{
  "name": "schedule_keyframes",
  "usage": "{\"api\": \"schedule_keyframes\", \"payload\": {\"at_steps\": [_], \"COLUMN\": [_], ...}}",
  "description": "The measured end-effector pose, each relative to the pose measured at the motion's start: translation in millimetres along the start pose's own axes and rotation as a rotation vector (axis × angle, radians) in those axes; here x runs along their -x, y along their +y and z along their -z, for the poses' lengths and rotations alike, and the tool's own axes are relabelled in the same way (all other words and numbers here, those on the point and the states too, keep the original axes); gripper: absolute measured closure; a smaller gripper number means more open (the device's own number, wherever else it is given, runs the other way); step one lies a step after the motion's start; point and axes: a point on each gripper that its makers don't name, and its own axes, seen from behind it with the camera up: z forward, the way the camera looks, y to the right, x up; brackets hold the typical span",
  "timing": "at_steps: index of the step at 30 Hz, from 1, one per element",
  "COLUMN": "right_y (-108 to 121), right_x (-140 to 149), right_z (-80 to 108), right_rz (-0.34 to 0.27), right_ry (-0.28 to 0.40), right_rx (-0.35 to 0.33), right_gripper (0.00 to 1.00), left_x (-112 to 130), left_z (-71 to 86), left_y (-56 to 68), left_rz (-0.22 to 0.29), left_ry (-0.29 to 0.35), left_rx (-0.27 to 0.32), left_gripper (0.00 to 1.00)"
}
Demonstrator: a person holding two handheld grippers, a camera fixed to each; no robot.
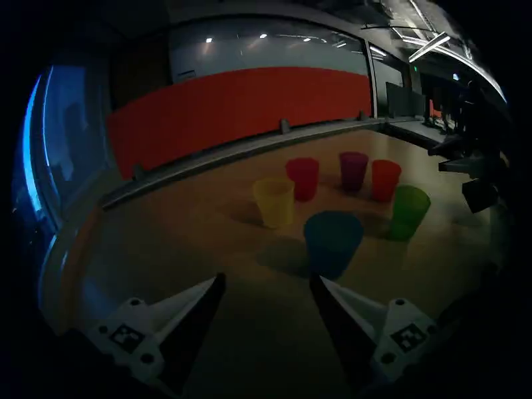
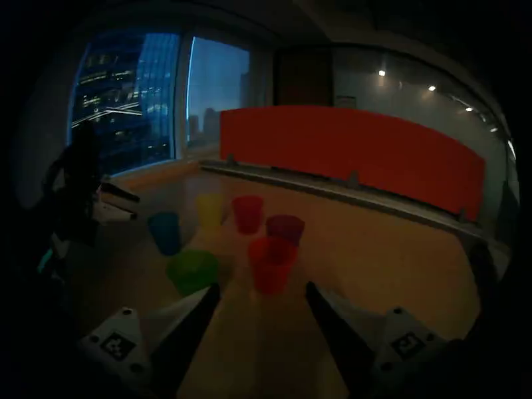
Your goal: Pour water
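Several plastic cups stand upright in a loose cluster on a wooden table. In the left gripper view they are yellow, red, purple, orange-red, green and blue. My left gripper is open, a little short of the blue cup and holding nothing. In the right gripper view my right gripper is open just before the orange-red cup, with the green cup at its left finger. The light is too dim to tell whether any cup holds water.
A red partition runs along the table's far edge on a grey rail. Dark windows stand beyond the table. The other gripper shows dimly at the table's right side, and a person's dark silhouette stands at the left.
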Motion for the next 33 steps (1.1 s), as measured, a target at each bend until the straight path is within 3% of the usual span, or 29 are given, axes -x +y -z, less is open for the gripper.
{"api": "schedule_keyframes", "payload": {"at_steps": [14,33], "right_y": [46.6,79.8], "right_x": [-32.7,-67.4], "right_z": [2.1,12.6], "right_rz": [-0.049,-0.084], "right_ry": [0.121,0.298], "right_rx": [0.238,0.455], "right_gripper": [0.00,0.00], "left_x": [-18.8,-55.5], "left_z": [9.7,33.9], "left_y": [-30.9,-68.8], "left_rz": [0.090,0.171], "left_ry": [0.131,0.326], "left_rx": [-0.112,-0.290], "left_gripper": [0.06,0.06]}}
